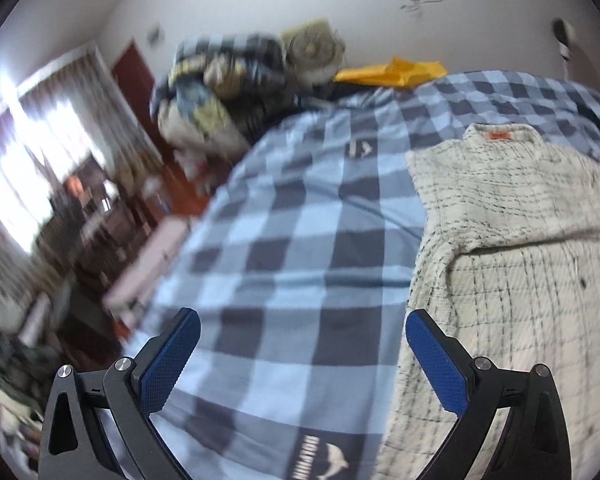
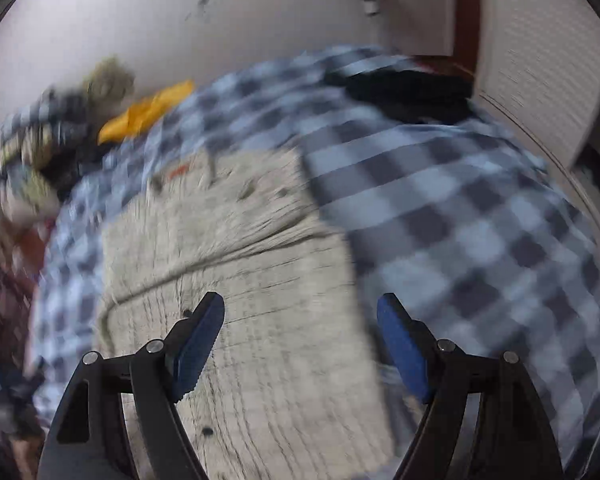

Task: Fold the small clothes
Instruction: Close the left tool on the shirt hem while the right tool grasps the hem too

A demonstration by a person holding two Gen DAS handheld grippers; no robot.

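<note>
Both grippers, left gripper (image 1: 302, 322) and right gripper (image 2: 300, 308), fingers apart, empty. Cream checked shirt (image 1: 512, 216) on bed (image 1: 284, 216) looks soft, light, floppy; I'd pinch doubled edge near fold.

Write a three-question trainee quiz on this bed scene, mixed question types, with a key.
1. True or false: the left gripper is shut on the cream shirt.
2. Which gripper hangs over the shirt itself? A) left B) right C) neither
3. Fill in: the yellow item lies at the far end of the ____ bedspread.

Key
1. False. Its jaws stand open over the bedspread, with the shirt to their right.
2. B. The right gripper's jaws are open above the shirt's right edge; the left is over the bedspread beside it.
3. Checked.
</note>
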